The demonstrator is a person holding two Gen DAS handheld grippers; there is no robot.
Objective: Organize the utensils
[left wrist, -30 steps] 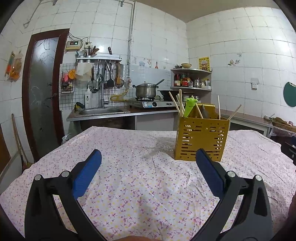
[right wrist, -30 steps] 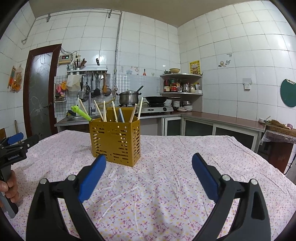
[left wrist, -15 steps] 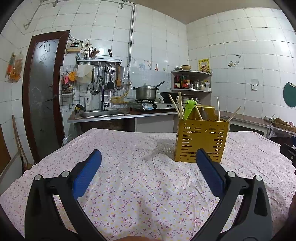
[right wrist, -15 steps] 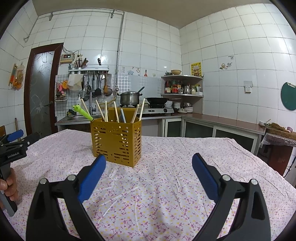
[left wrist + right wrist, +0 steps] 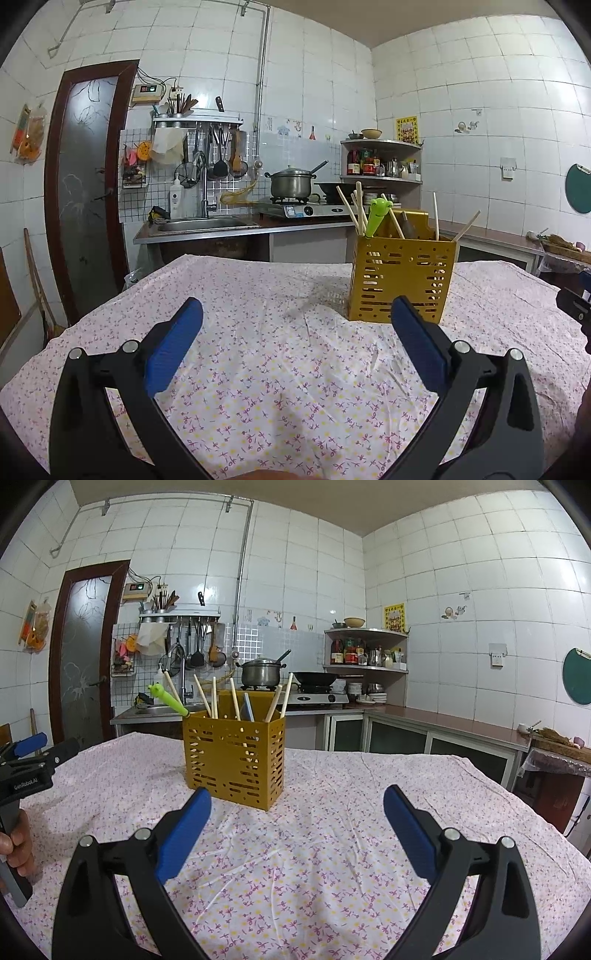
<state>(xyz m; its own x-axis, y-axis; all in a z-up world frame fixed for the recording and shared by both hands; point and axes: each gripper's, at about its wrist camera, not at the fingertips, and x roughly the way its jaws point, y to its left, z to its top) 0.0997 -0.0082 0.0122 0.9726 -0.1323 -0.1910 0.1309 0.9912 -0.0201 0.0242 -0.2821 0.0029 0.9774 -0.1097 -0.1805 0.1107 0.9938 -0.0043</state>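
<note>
A yellow perforated utensil holder (image 5: pixel 400 278) (image 5: pixel 234 758) stands upright on the floral tablecloth (image 5: pixel 280 373) (image 5: pixel 332 830). Several wooden chopsticks (image 5: pixel 349 214) (image 5: pixel 216 701), a green-handled utensil (image 5: pixel 376 218) (image 5: pixel 168 701) and a dark-handled one stick out of it. My left gripper (image 5: pixel 295 332) hovers open over the cloth, the holder ahead and to its right. My right gripper (image 5: pixel 297 812) is open too, with the holder just beyond its left finger. Nothing lies between either pair of fingers. The left gripper's body (image 5: pixel 26 764), held by a hand, shows at the right wrist view's left edge.
Behind the table runs a kitchen counter with a sink (image 5: pixel 201 223), a pot (image 5: pixel 291 182) on a stove and a corner shelf (image 5: pixel 382 162) of bottles. A dark door (image 5: pixel 85 177) stands at the left. Utensils hang on the wall rack.
Both views have tilted slightly, so the holder sits a little lower and closer in each frame. Both grippers stay open and empty.
</note>
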